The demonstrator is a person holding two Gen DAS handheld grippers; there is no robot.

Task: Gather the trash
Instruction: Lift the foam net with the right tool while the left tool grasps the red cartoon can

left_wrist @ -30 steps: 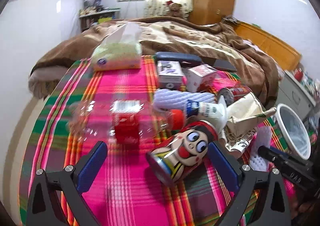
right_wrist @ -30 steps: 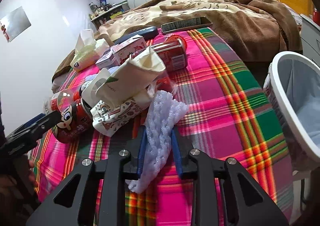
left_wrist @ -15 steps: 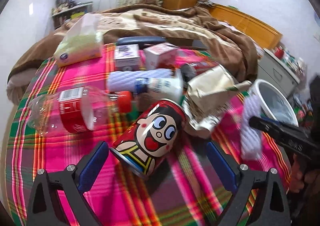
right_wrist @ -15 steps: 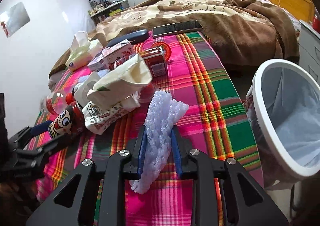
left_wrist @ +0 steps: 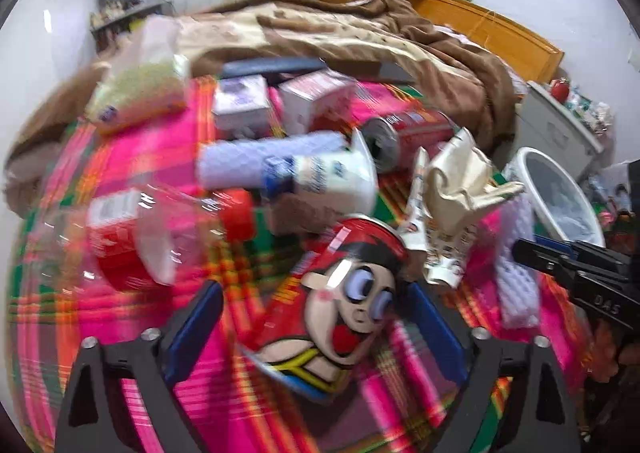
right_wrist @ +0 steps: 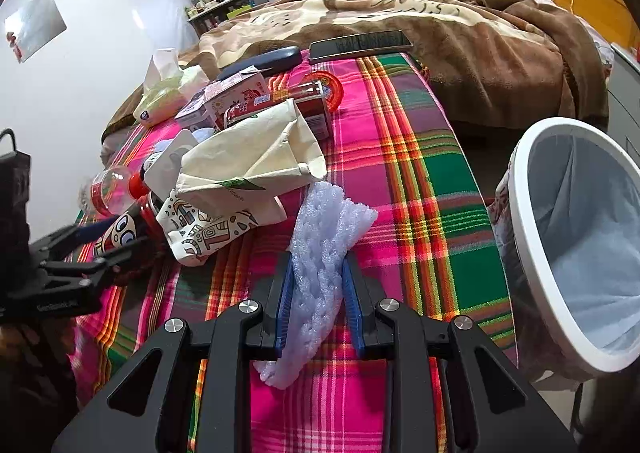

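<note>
My right gripper (right_wrist: 318, 273) is shut on a pale foam net sleeve (right_wrist: 324, 253) and holds it above the plaid cloth, left of the white trash bin (right_wrist: 532, 237). My left gripper (left_wrist: 316, 313) is open, its blue fingers on either side of a red cartoon-face can (left_wrist: 340, 313) lying on the cloth; the can also shows in the right wrist view (right_wrist: 120, 237). A clear plastic bottle (left_wrist: 132, 233) with a red cap lies left of the can. Crumpled paper bags (right_wrist: 248, 165) lie between the two grippers.
A tissue pack (left_wrist: 140, 93), two small cartons (left_wrist: 312, 97), a red drink can (left_wrist: 408, 129), a white foam sleeve (left_wrist: 260, 169), a dark case (right_wrist: 260, 61) and a phone (right_wrist: 360, 43) lie further back. A bed with a brown blanket (right_wrist: 460, 21) stands behind.
My left gripper has moved forward so the cartoon can now sits between its fingers. My right gripper has carried the foam sleeve closer to the trash bin.
</note>
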